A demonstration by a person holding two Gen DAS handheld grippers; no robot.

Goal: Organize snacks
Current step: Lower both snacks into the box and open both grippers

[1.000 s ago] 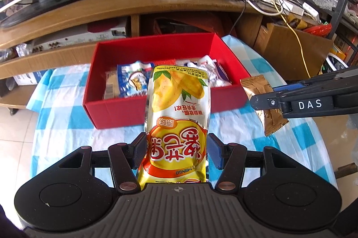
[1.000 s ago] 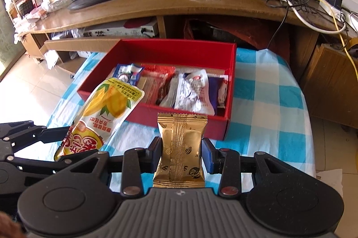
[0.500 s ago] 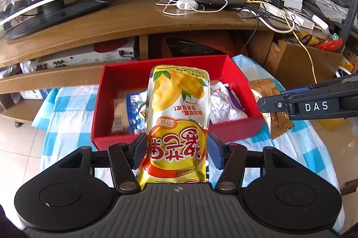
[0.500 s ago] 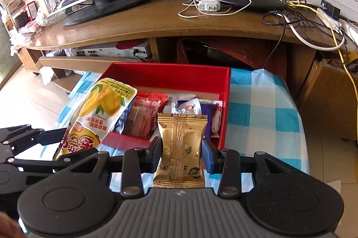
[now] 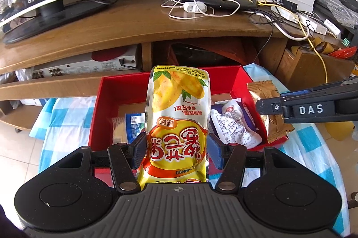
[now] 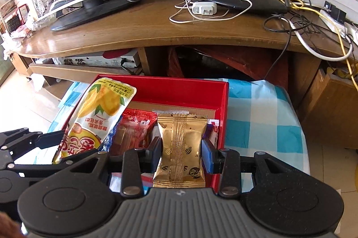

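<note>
A living room: a blue-and-white checked tablecloth covers a low table in front of a curved wooden TV stand that carries a monitor, a router and loose cables.

Nearest in the left wrist view, the left gripper is clamped on the lower part of a yellow mango pouch. The pouch's long axis runs from 6 to 12 o'clock, its sealed top pointing away towards the far wall of the red box. The print reads upside down from here.

The right gripper is closed on a gold snack packet, also held lengthwise from 6 to 12 o'clock. In the left view it enters from 3 o'clock, over the box's right wall.

Beyond both sits the open red box, already holding a red packet, a white-and-purple packet and a blue one.

Both packets appear to hang over the box's near half, so I judge a lowering and release comes next. The right packet looks nearer the right wall, the pouch nearer the middle.
</note>
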